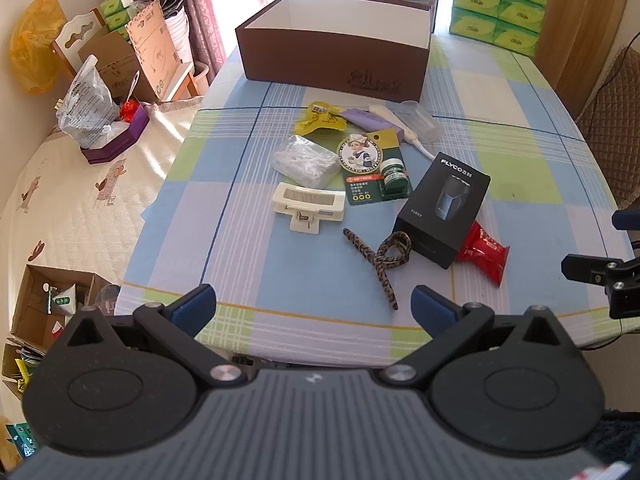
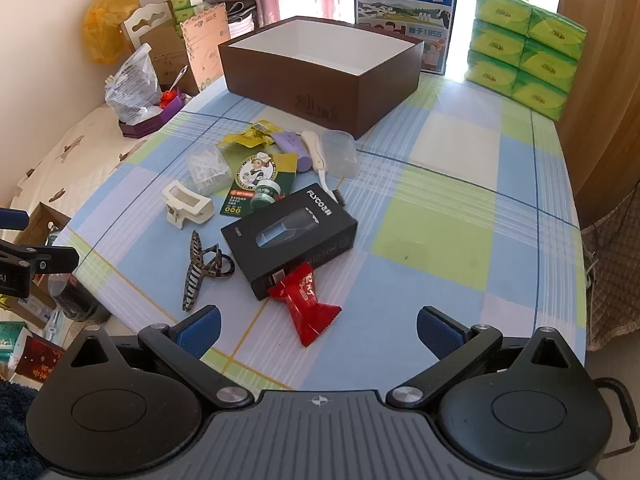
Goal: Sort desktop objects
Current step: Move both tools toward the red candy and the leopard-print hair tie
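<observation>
Left gripper (image 1: 314, 306) spread wide, nothing btwn fingers, hovering over near table edge. Right gripper (image 2: 319, 330) likewise spread wide, empty, just short of red packet (image 2: 306, 304). Items clustered mid-table on checked tablecloth (image 2: 460, 216): black shaver box (image 2: 290, 238) resting partly on red packet; striped hair clip (image 2: 204, 268) beside it on left; cream hair clip (image 2: 185, 204) further back; green card w/ small jar (image 2: 260, 184); clear bag, possibly cotton swabs (image 2: 209, 168); yellow packet (image 2: 250, 136); purple tube (image 2: 296, 150). Brown box (image 2: 320, 76) at far side, open, white inside
</observation>
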